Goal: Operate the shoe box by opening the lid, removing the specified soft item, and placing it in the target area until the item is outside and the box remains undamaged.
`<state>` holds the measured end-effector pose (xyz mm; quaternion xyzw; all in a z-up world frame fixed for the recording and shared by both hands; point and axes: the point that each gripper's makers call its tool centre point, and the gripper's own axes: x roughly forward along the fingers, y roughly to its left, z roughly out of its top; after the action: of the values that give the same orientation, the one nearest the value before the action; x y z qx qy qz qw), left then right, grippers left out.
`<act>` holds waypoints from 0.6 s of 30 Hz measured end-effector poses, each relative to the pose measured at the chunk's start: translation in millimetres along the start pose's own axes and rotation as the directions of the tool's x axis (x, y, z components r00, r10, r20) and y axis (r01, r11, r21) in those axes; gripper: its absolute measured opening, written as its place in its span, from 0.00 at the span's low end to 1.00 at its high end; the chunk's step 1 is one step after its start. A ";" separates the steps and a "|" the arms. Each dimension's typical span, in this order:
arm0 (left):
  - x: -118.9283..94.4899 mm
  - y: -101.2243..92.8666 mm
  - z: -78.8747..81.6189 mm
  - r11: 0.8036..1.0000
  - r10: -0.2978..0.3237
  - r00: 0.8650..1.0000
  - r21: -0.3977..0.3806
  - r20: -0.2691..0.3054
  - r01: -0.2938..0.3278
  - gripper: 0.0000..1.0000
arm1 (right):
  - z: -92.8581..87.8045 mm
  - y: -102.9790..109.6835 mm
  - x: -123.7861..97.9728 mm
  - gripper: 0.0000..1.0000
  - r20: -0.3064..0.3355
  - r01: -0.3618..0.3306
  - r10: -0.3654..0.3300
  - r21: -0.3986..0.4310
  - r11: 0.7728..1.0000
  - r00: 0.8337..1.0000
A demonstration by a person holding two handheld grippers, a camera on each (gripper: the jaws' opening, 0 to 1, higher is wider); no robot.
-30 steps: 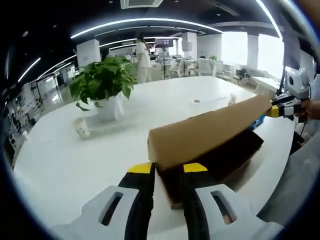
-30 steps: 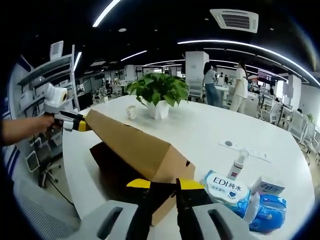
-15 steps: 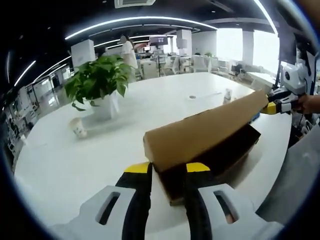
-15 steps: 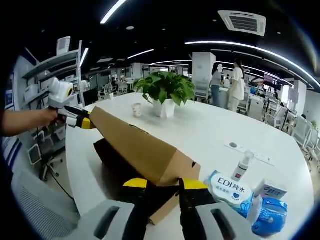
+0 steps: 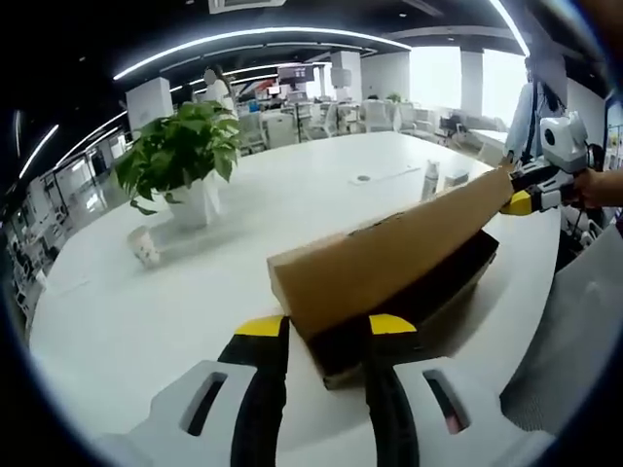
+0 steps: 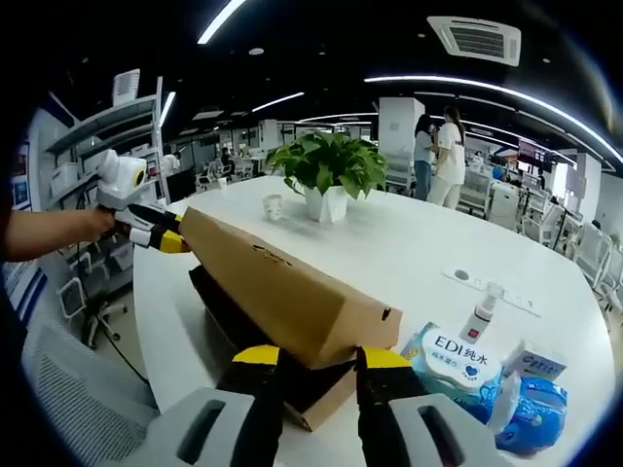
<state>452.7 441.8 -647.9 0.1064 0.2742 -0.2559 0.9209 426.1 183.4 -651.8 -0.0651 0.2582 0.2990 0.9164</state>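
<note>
A brown cardboard shoe box lid (image 5: pixel 389 258) hangs tilted over the dark open box base (image 5: pixel 433 292) on the white table. My left gripper (image 5: pixel 326 326) is shut on the lid's near end. At the far right, my right gripper (image 5: pixel 531 199) pinches the opposite end. In the right gripper view, the lid (image 6: pixel 282 287) runs from my right gripper (image 6: pixel 309 358) to the left gripper (image 6: pixel 156 235), above the base (image 6: pixel 234 306). The inside of the box is dark, and I cannot make out its contents.
A potted plant (image 5: pixel 180 146), a paper cup (image 5: pixel 146 248) and a spray bottle (image 5: pixel 429 180) stand on the table (image 5: pixel 146 321). Beside the box lie a wet-wipes pack (image 6: pixel 458 360), a small box (image 6: pixel 535 362) and a blue pack (image 6: pixel 531 409). A grey chair (image 6: pixel 88 389) stands at the table edge.
Both grippers have raised the lid a little further off the base, and the gap under it is wider. Both views shifted with the hands.
</note>
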 end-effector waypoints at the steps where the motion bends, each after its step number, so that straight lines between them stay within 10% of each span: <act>1: 0.0 0.0 -1.5 1.000 -0.001 1.000 0.006 -0.004 0.001 0.30 | -0.8 0.4 0.2 0.27 -0.001 -0.001 0.001 -0.003 1.000 1.000; 18: 4.8 -6.5 -21.4 0.999 -0.021 0.997 0.049 -0.074 0.025 0.33 | -18.8 10.5 5.4 0.33 -0.046 -0.023 0.021 -0.036 0.999 0.999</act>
<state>443.1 441.5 -668.7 0.1353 0.3028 -0.2691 0.9042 415.5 189.6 -670.4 -0.0858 0.2743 0.3121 0.9055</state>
